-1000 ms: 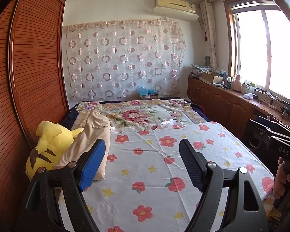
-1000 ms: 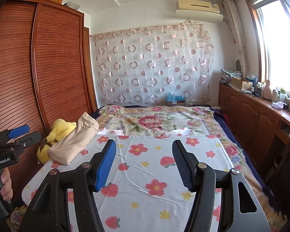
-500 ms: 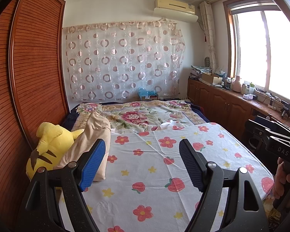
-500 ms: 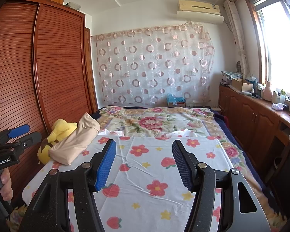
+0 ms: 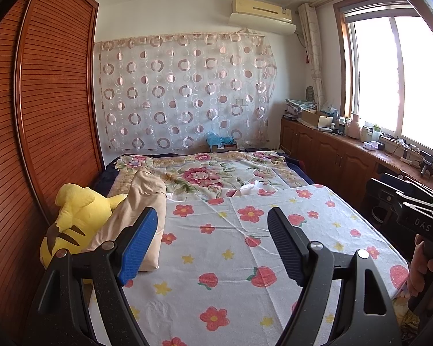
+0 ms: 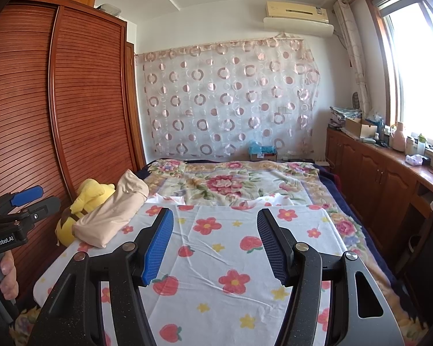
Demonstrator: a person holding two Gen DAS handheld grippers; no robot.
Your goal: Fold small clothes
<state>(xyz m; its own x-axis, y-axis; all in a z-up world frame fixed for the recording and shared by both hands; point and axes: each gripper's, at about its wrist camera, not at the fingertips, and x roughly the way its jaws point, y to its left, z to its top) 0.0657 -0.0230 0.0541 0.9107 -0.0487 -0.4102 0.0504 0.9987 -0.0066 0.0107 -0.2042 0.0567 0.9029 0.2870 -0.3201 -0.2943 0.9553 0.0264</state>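
- Left gripper (image 5: 213, 242) hangs over the near end of the bed, fingers (image 5: 138, 242) spread wide, nothing between them but the flowered sheet (image 5: 231, 259) below.
- Right gripper (image 6: 215, 245) does the same on its side, fingers (image 6: 158, 245) apart at a middling gap, gripping nothing, the sheet under them.
- Off to the right of the left fingers, a hand (image 5: 421, 262) grips the handle of the other gripper; off to the left of the right fingers, the other hand (image 6: 3, 276) holds its handle too.
- Just left of the left fingers and a little beyond their tips lies the beige cloth (image 5: 135, 210), bunched in a long bundle on the sheet's left edge; its near end sits behind the blue pad in the left wrist view.
- From the right wrist view the cloth (image 6: 112, 213) lies well left of the fingers, clear of them.
- Touching the cloth on its far-left side, a yellow plush (image 5: 78, 225) leans by the wardrobe (image 5: 49, 115).
- Beyond both pairs of fingertips the sheet ends and a rose-patterned quilt (image 5: 210, 173) covers the rest of the bed.
- Farther right of the fingers, a wooden counter (image 6: 389, 167) runs under the window, crowded with bottles and boxes.
- Farthest ahead, a circle-print curtain (image 5: 184, 92) hangs on the wall, an air conditioner (image 5: 262, 8) above it.
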